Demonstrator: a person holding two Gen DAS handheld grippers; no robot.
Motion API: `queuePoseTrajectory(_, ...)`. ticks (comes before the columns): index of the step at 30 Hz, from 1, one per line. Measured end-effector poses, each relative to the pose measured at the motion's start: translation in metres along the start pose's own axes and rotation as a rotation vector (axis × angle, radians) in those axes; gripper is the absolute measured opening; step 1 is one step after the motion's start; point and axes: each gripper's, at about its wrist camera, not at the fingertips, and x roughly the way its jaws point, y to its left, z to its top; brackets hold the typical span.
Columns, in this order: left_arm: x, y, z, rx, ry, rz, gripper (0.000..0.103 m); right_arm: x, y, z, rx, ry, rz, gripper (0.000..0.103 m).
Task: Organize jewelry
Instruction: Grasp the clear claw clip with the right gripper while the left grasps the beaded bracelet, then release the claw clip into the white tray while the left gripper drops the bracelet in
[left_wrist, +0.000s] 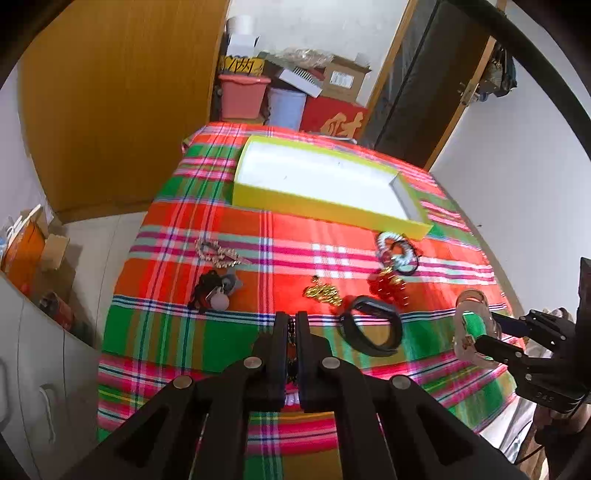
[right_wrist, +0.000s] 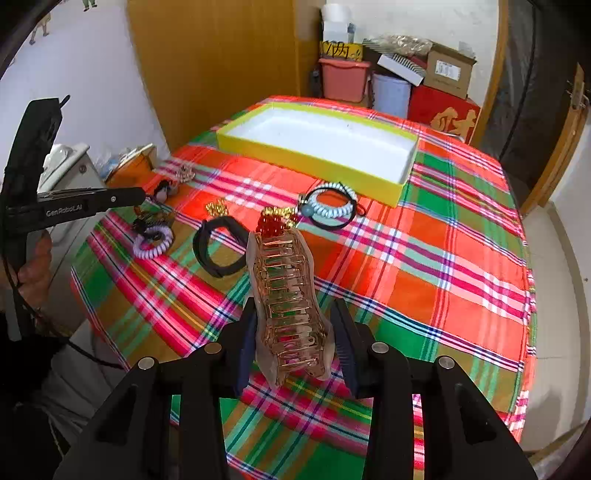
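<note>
Right tool (right_wrist: 291, 332) – clamps clear hair claw (right_wrist: 288, 295) | left tool (left_wrist: 291, 325) – pinches dark beaded strand (left_wrist: 291, 332)

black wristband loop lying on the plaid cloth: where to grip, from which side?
Take the black rubber wristband by one strand of its rim, coming from above with one finger inside the loop. It lies flat and open, with bare cloth in its middle. The side away from the red bead cluster looks clearest.

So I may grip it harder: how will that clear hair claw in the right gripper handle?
The hair claw looks like thin, clear, rigid plastic, so probably light but crackable. Its smooth curved sides could slip between the right gripper pads, and squeezing might spring it open.
</note>
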Motion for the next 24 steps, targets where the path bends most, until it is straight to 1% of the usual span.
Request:
queuePoseTrajectory(8, -0.032, -0.01, 0.018, 0.014, -0.048, -0.043, 0.003, -0.02, 0.001, 0.007, 0.014, -0.05, -0.013, 0.04)
queuePoseTrajectory(11, -0.037, -0.015, 0.026, 0.026, -0.059, -0.054, 0.003, -0.023, 0.003, 0.011, 0.008, -0.059, -0.016, 0.04)
queuePoseTrajectory(17, -0.031, -0.023, 0.044, 0.056, -0.06, -0.057, 0.003, -0.023, 0.0, 0.024, -0.009, -0.065, -0.025, 0.04)
queuePoseTrajectory(24, -0.016, -0.027, 0.069, 0.08, -0.064, -0.058, 0.003, -0.011, -0.011, 0.047, -0.011, -0.058, -0.041, 0.04)
